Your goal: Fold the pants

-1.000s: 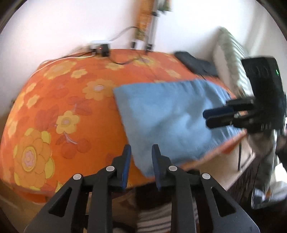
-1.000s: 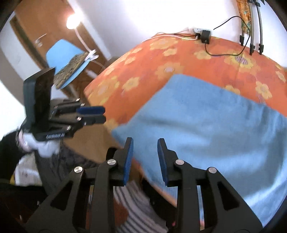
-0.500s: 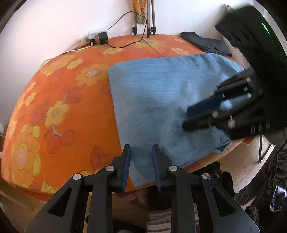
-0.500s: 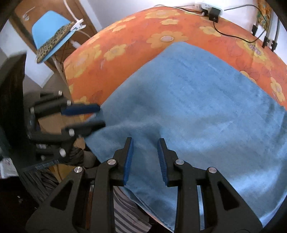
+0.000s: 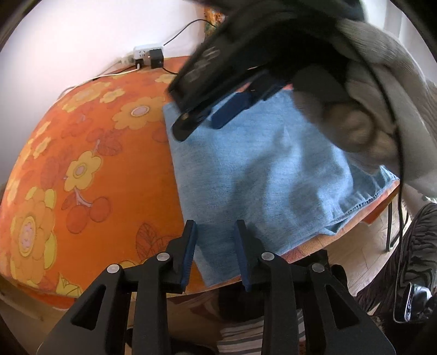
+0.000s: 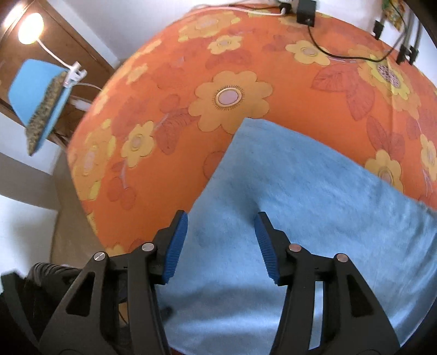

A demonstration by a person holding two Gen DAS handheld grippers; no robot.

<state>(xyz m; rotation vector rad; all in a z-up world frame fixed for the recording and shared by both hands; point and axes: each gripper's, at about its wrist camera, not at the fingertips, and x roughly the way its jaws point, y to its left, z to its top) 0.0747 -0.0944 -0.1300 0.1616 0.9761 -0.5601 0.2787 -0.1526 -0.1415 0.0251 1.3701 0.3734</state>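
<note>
Light blue pants (image 5: 262,174) lie folded flat on an orange flowered table (image 5: 82,153). In the left wrist view my left gripper (image 5: 215,243) hovers over the pants' near left corner at the table's front edge; its jaws are opening, with nothing pressed between them. My right gripper (image 5: 213,120) reaches in from the upper right above the pants' far left corner, held by a gloved hand (image 5: 355,120). In the right wrist view the right gripper (image 6: 220,237) is above the pants (image 6: 300,207) near that corner; its jaws are opening, with nothing gripped.
A white power strip with a black adapter (image 5: 148,56) and cables sits at the table's far edge by the wall. A blue chair (image 6: 41,95) and a lamp (image 6: 30,24) stand to the left of the table. Wooden floor shows past the right edge.
The right gripper swept left across the pants to their far left corner and its jaws widened. The left gripper's jaws spread slightly; it stayed near the front corner.
</note>
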